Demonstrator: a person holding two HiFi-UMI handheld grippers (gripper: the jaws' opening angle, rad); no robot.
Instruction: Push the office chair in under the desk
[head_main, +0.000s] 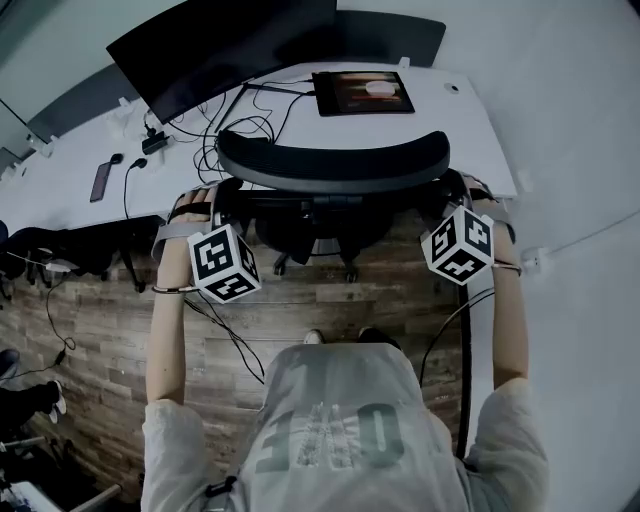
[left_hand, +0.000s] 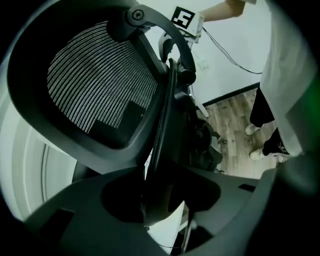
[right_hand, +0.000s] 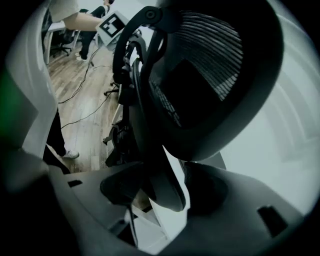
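While the edge of the office chair (head_main: 330, 165) sits between them, left gripper (left_hand: 161, 200) and right gripper (right_hand: 162, 195) fingers stand wide.

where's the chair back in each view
Head view: the chair back is the curved dark band at centre.
Left gripper view: the chair back's mesh fills the upper left.
Right gripper view: its mesh fills the upper right.
Shared landmark: the wood floor, right of centre in the left gripper view, upper left in the right gripper view.
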